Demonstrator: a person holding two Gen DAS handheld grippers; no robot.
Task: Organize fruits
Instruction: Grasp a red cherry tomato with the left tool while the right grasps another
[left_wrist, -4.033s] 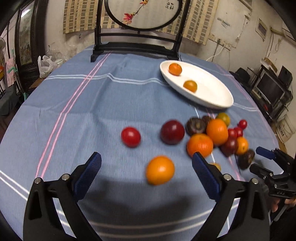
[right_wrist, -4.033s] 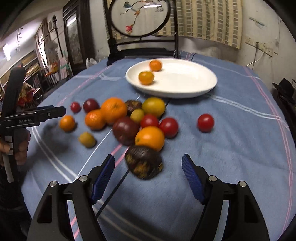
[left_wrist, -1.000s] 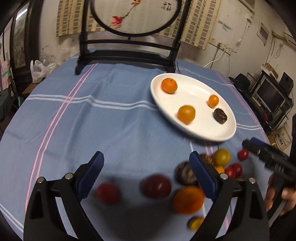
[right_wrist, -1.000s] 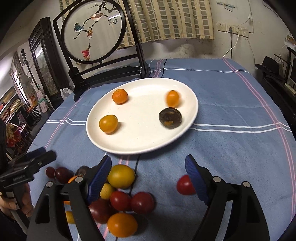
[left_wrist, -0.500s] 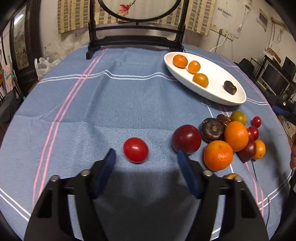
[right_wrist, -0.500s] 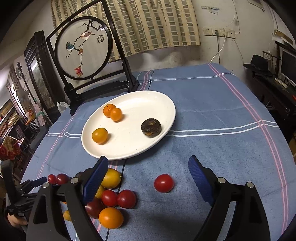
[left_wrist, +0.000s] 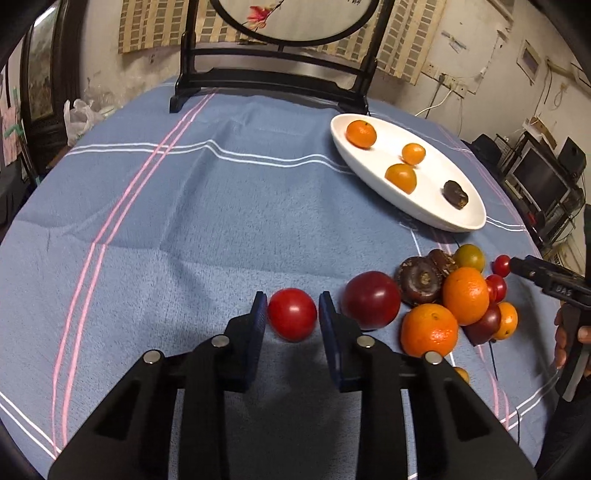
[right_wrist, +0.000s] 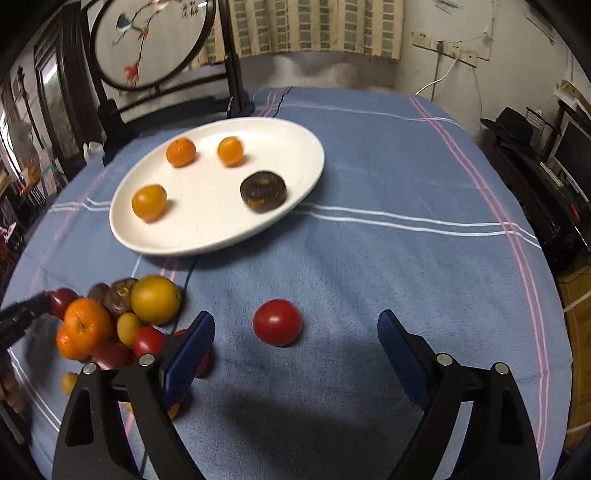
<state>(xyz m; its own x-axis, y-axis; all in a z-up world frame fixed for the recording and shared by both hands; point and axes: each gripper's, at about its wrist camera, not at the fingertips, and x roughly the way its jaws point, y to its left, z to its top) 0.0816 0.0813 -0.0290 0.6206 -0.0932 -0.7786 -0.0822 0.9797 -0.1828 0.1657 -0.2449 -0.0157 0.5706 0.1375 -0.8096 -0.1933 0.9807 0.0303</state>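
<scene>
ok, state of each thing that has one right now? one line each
left gripper: jaws shut on the red tomato
red tomato: on the blue cloth, between the left jaws
right gripper: jaws closing, nothing held; another red tomato lies ahead between them
white plate: holds three orange fruits and one dark fruit
fruit pile: loose on the cloth, not plated

My right claw's (right_wrist: 293, 334) left finger (right_wrist: 186, 363) hides part of the blurred fruit pile (right_wrist: 110, 321); my left claw (right_wrist: 22, 317) is cut off at the picture's edge.
</scene>
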